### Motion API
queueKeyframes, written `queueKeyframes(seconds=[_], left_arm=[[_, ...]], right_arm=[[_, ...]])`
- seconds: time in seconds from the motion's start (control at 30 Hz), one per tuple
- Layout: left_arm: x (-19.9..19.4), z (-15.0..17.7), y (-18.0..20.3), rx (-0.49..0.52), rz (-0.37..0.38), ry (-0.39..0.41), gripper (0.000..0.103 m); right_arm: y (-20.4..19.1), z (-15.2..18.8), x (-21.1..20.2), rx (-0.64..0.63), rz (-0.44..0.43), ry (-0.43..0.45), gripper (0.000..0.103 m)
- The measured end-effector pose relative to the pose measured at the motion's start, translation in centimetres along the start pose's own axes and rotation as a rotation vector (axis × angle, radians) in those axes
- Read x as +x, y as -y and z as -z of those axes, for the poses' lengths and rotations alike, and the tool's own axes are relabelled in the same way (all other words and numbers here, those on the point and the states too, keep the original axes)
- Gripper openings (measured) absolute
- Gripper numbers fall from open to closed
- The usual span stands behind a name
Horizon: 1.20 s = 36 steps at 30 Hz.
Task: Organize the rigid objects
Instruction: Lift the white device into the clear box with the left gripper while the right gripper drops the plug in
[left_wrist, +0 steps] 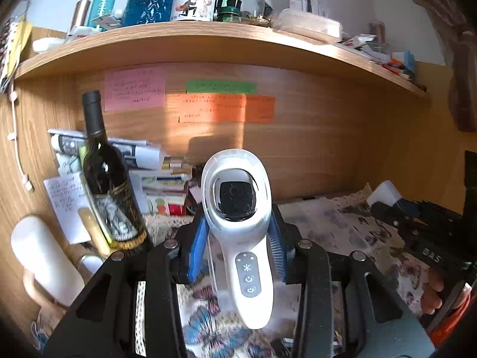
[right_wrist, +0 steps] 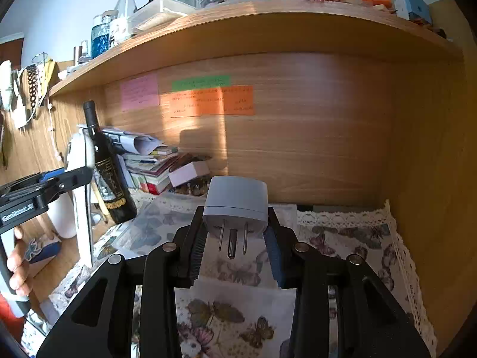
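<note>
Glossy white plastic device (left_wrist: 238,208), matt grey plug (right_wrist: 235,201), metal prongs (right_wrist: 232,240)

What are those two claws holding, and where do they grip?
Left hand-held gripper: white handheld device, gripped below its head. Right hand-held gripper: grey plug adapter, by its sides.

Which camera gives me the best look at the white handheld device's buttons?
Left wrist view: the white handheld device faces the camera, buttons and dark window visible, clamped in the left tool. The right wrist view shows it only edge-on.

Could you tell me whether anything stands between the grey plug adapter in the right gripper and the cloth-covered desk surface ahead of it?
Nothing visible: the plug adapter, clamped in the right gripper, faces bare butterfly cloth; the wine bottle stands well left.
</note>
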<state>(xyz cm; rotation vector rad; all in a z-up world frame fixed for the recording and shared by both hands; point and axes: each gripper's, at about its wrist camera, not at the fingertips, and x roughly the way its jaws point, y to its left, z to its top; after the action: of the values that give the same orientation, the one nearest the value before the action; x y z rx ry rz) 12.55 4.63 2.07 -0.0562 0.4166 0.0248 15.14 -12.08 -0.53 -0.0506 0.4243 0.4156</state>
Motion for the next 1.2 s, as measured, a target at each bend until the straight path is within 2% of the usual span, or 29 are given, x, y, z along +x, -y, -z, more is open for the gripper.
queueKeyframes(seconds=[0.2,0.4,0.47,0.67,0.83,1.1,1.17,1.2], left_arm=[[3.7,-0.9,-0.2,0.024,-0.032,-0.009,0.039],[7.3,-0.3,-0.4,0.058,-0.068,-0.026,0.039],[8.8,0.4,-0.5,0.066,-0.076,-0.063,0.039],[12.3,2.3,-0.7,0.077,-0.03,-0.199,0.039],[13.9,3.4,0.1,0.112,-0.008,-0.252,0.039],[15.0,4.0,0.3,0.084,0.03,-0.319,0.039],[14.6,3.8,0.3,0.072,0.043,-0.313,0.039],[14.3,3.7,0.4,0.069,0.049,-0.31,0.04]], right_arm=[[0.3,-0.3,2.0,-0.011,0.001,-0.028,0.034],[0.5,0.4,5.1,-0.019,0.006,-0.096,0.034],[0.4,0.9,6.4,-0.026,0.008,-0.13,0.034],[0.3,2.4,9.7,-0.036,0.005,-0.224,0.034],[0.2,3.3,11.4,-0.049,0.009,-0.281,0.034],[0.0,3.7,12.0,-0.052,0.002,-0.317,0.034],[0.0,3.6,11.9,-0.052,0.006,-0.315,0.038],[0.0,3.6,12.0,-0.051,0.006,-0.312,0.046]])
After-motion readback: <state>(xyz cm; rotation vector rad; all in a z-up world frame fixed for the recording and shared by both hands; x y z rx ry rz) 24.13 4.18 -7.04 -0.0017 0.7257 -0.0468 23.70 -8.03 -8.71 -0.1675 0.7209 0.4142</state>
